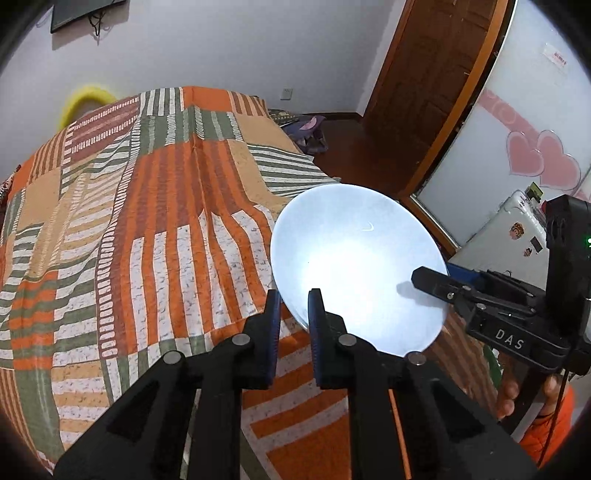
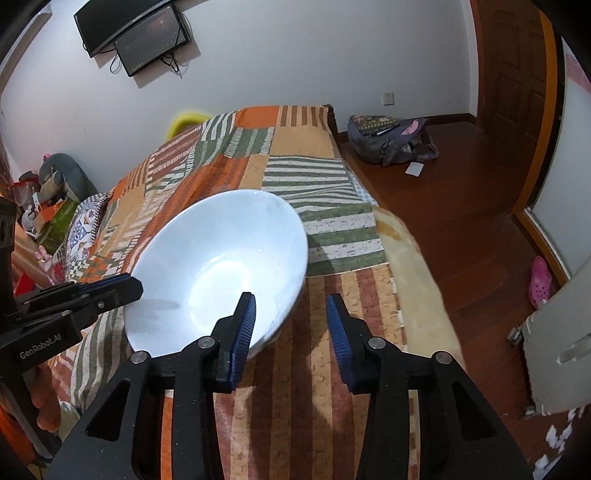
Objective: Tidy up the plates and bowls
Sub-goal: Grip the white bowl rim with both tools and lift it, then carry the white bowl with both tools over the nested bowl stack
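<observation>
Bowl [image 2: 218, 266] (white, tilted) sits on our striped bedspread [image 1: 147, 221]; our left gripper [image 1: 294, 295] clamps its rim, while our right gripper [image 2: 291, 314] straddles the opposite rim, jaws unclenched.

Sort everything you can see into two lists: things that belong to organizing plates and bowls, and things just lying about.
Job: white bowl; left gripper; right gripper.
Lying about: backpack; pink shoe; stuffed toy; wall screens; striped bedspread.

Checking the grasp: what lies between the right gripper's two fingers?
The rim of the white bowl, striped bedspread beside it; the right wrist view shows it.
</observation>
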### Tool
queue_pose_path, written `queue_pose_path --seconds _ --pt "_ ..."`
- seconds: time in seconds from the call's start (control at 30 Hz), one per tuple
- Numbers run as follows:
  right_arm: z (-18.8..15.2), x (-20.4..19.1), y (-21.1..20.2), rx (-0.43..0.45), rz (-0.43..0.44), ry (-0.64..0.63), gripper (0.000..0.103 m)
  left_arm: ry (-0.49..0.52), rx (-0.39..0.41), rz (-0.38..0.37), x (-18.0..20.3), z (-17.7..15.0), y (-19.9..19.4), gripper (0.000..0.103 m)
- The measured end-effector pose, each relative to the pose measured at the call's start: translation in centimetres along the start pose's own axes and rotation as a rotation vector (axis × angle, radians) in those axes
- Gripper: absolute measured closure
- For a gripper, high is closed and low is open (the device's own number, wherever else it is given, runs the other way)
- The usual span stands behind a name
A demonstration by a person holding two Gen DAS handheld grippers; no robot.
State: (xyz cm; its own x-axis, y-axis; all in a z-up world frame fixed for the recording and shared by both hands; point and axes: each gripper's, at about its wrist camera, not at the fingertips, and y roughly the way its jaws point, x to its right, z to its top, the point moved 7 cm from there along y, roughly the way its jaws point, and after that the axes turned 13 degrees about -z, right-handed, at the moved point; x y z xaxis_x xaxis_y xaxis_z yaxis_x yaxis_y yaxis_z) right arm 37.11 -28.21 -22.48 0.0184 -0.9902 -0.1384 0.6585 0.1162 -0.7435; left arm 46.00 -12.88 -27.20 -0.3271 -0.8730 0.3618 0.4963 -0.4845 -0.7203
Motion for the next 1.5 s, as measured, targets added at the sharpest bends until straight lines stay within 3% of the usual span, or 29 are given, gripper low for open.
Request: queue_pose_path --seconds 0.17,0.67,1.03,1.5 --pt "0.0 -0.8 0.6 -0.008 0.033 -0.007 0.078 -0.027 -0.012 -0.008 -0.6 -0.1 0.8 0.089" --pt "0.5 -1.5 -0.6 0.020 -0.006 -0.037 0.079 -0.014 -0.016 0.009 0.0 -0.2 0.3 0.090" --pt "0.8 -3.9 -5.8 0.088 0.024 -0.057 0.079 0.042 0.105 0.039 2.8 0.4 -8.3 0.090" --pt "-1.0 -11.0 -13.3 0.184 0.115 -0.138 0.079 0.035 0.198 0.120 3.3 -5.0 -21.8 0.090"
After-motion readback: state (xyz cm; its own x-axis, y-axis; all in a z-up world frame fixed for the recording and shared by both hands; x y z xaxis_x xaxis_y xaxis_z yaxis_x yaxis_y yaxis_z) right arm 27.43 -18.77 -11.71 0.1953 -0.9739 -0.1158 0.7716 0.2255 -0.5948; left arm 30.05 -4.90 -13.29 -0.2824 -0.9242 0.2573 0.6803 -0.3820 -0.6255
